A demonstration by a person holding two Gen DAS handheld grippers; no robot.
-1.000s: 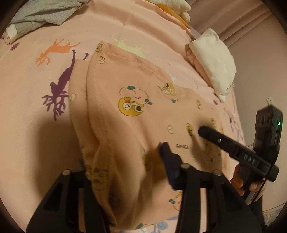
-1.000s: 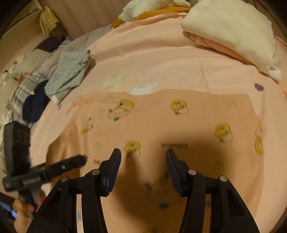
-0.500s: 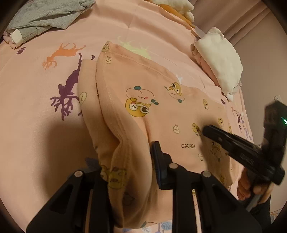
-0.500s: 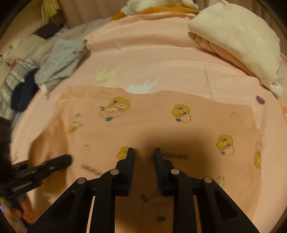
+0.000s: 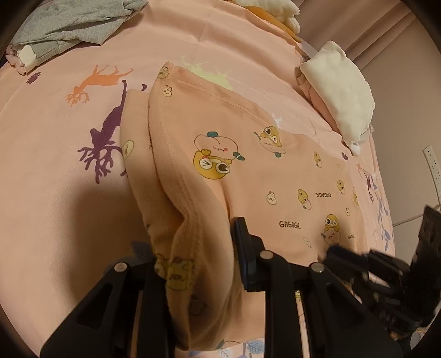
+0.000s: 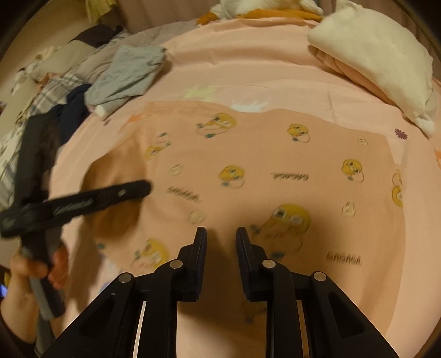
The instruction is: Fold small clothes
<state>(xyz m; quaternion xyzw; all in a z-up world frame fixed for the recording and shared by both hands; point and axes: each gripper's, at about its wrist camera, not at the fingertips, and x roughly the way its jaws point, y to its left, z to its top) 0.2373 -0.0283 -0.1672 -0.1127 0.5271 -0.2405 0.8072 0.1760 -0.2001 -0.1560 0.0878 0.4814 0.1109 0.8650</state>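
Your left gripper (image 5: pixel 204 264) pinches the peach garment's (image 5: pixel 261 176) near hem; its length runs away; right gripper (image 6: pixel 220 247) fingers narrowed, grip unclear.

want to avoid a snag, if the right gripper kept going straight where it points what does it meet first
Most likely the peach printed garment itself: the right gripper points down at the fabric, which already bunches between its fingertips. Depth is unclear.

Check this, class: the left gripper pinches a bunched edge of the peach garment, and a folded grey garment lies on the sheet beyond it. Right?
One slip: the grey garment is crumpled, not folded, as the left wrist view shows. The left gripper does pinch the peach garment's bunched edge.
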